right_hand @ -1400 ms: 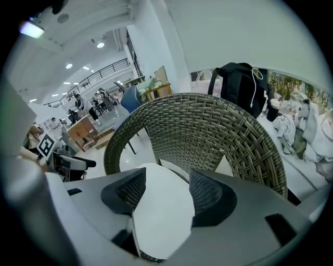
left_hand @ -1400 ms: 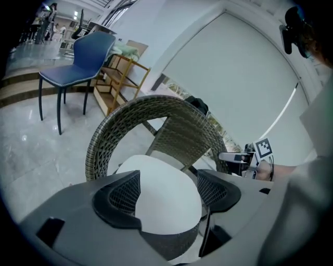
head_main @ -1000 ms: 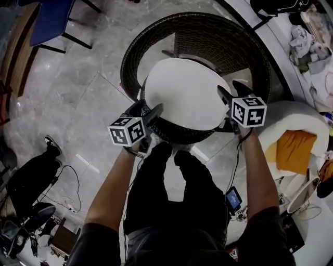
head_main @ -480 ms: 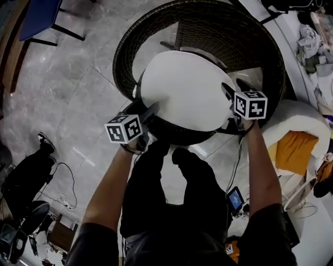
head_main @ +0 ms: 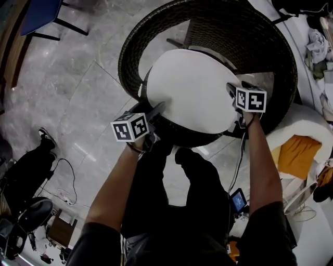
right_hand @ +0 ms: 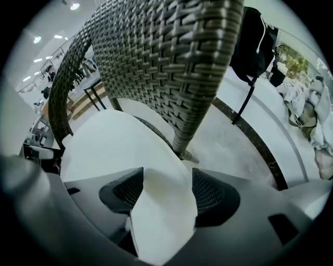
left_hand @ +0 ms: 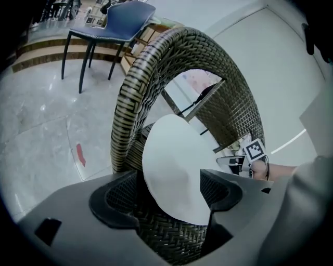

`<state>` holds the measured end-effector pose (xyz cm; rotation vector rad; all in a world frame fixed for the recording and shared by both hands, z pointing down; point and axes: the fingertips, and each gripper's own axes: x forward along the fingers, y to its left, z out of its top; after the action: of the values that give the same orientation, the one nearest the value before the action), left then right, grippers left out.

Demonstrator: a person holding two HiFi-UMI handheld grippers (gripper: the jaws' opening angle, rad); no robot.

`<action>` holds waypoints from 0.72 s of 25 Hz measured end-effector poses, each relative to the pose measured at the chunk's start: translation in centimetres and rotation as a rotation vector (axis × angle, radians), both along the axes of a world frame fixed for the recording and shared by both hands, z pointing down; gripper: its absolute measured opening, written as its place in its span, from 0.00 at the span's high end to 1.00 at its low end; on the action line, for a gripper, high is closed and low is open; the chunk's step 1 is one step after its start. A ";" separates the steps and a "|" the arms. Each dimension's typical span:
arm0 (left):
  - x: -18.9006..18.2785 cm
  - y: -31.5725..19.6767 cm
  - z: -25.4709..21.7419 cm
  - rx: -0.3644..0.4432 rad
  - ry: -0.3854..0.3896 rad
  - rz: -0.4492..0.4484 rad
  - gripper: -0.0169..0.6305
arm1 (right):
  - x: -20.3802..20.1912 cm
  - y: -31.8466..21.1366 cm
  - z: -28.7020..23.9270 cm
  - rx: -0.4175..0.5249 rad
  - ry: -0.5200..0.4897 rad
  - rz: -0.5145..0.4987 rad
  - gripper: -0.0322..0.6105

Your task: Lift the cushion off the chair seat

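Observation:
A round white cushion (head_main: pixel 192 91) lies on the seat of a dark wicker tub chair (head_main: pixel 208 26). My left gripper (head_main: pixel 154 110) is at the cushion's near-left edge, one finger above it and one below. In the left gripper view the cushion (left_hand: pixel 171 161) fills the gap between the jaws of that gripper (left_hand: pixel 169 187), with wicker (left_hand: pixel 140 78) under it. My right gripper (head_main: pixel 232 93) holds the right edge. In the right gripper view the cushion (right_hand: pixel 114 145) is pinched into a fold between the jaws of the gripper (right_hand: pixel 167 189), below the chair back (right_hand: pixel 171 57).
The person's legs (head_main: pixel 177 192) stand right against the chair front. A blue chair (head_main: pixel 47 15) is at far left. A white seat with an orange pad (head_main: pixel 294 150) is at the right. Cables and gear (head_main: pixel 31 208) lie on the floor at left, and a small screen device (head_main: pixel 238 199) by the right leg.
The right gripper has moved in over the cushion's right edge and closed on it. The left gripper has stayed at the near-left edge.

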<state>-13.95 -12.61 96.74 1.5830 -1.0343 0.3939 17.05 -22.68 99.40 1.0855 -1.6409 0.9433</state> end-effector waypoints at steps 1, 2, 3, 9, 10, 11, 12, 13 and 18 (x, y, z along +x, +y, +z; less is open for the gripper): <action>0.1 0.1 0.3 -0.008 -0.007 -0.001 0.41 | 0.2 0.0 0.5 -0.012 0.013 0.005 0.57; 0.1 0.1 0.6 -0.014 -0.020 0.000 0.41 | 0.4 0.0 0.9 -0.020 0.017 0.013 0.56; 0.0 0.2 0.8 -0.016 -0.035 0.002 0.41 | 0.5 0.0 1.1 -0.026 0.013 0.020 0.55; -0.7 0.2 1.4 -0.041 -0.106 0.003 0.48 | 0.1 -0.1 2.1 -0.094 -0.058 0.032 0.55; -1.1 0.3 1.5 -0.049 -0.130 0.008 0.53 | 0.0 -0.1 2.2 -0.101 -0.065 0.031 0.55; -1.3 0.4 1.7 -0.057 -0.151 0.012 0.59 | -0.1 0.0 2.2 -0.105 -0.068 0.028 0.55; -1.5 0.4 1.8 -0.063 -0.168 0.017 0.62 | -0.1 0.0 2.2 -0.105 -0.066 0.025 0.55; -1.6 0.5 1.9 -0.066 -0.180 0.024 0.64 | -0.1 0.1 2.2 -0.102 -0.062 0.020 0.55; -1.2 0.5 2.0 -0.080 -0.200 0.067 0.69 | 0.0 0.1 1.8 -0.073 -0.031 -0.005 0.55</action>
<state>-15.11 -12.13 98.73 1.5319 -1.1045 0.6429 17.03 -22.62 101.24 1.0213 -1.6207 1.0132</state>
